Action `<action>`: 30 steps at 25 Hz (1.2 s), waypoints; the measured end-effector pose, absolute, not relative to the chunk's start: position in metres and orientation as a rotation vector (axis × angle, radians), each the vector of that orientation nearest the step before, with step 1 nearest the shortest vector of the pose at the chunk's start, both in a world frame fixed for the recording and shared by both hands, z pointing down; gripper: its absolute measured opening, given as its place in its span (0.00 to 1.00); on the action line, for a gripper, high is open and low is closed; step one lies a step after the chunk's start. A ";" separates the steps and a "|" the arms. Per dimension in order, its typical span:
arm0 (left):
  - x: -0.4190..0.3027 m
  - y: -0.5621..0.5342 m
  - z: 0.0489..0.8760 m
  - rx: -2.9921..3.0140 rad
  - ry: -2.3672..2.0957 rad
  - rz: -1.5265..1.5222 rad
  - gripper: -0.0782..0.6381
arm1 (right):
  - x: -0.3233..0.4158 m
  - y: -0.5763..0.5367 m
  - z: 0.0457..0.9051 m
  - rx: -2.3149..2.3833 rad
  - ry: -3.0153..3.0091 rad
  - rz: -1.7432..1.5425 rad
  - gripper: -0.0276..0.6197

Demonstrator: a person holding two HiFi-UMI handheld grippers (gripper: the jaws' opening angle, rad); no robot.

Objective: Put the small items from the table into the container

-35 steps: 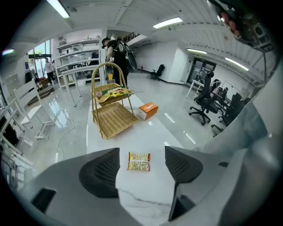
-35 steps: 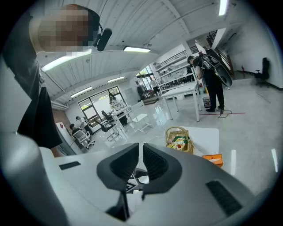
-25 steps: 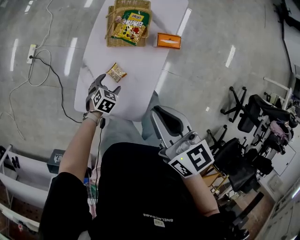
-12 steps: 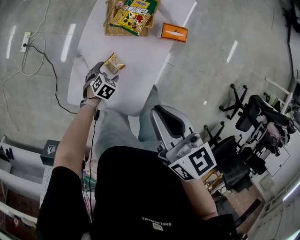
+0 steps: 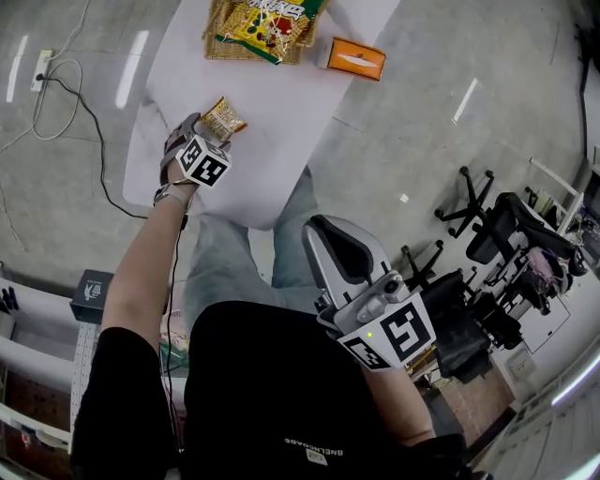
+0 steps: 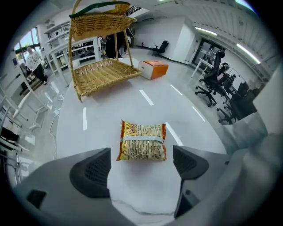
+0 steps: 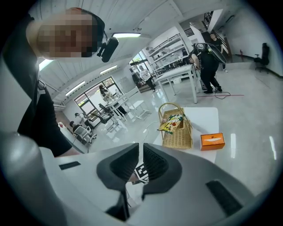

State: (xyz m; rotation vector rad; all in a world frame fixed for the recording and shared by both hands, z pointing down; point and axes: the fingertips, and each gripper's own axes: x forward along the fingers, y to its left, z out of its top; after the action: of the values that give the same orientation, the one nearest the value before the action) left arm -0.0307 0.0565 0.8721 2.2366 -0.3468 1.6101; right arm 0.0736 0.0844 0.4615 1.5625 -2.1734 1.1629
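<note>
Landmark: wicker basket (image 5: 214,37) at the far end of the white table (image 5: 281,122).

- Basket contents: one large yellow-green snack bag (image 5: 267,19), lying across the basket and overhanging its rim.
- Orange box (image 5: 354,58): on the table just beside the basket, to its right in the head view, not touching it.
- Small snack packet (image 6: 141,141): flat on the table, on the person's side of the basket and well apart from it. Orange-yellow wrapper with a pale band across it and its printed back facing up.
- Left gripper (image 6: 142,164): over the table on the person's side of the basket, pointing steeply down at the packet. The jaws are spread wide and opening. The packet sits just ahead of the two fingertips, in line with the gap. Neither pad touches it, and there is bare tabletop directly between the pads.
- Right gripper (image 7: 140,164): well away from the basket, off the near edge of the table, close to the person's torso. The jaws are clenched to a thin slit and grip nothing. The basket and box show far beyond them.
</note>
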 end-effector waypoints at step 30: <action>-0.029 0.050 0.888 2.220 -0.399 1.646 0.59 | 0.079 0.084 0.474 1.522 -2.196 1.169 0.10</action>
State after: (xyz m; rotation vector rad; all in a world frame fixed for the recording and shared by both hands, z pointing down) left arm -0.0294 0.0496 0.8885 2.2201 -0.3986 1.6464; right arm 0.0794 0.0842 0.4739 1.5218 -2.1964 1.1688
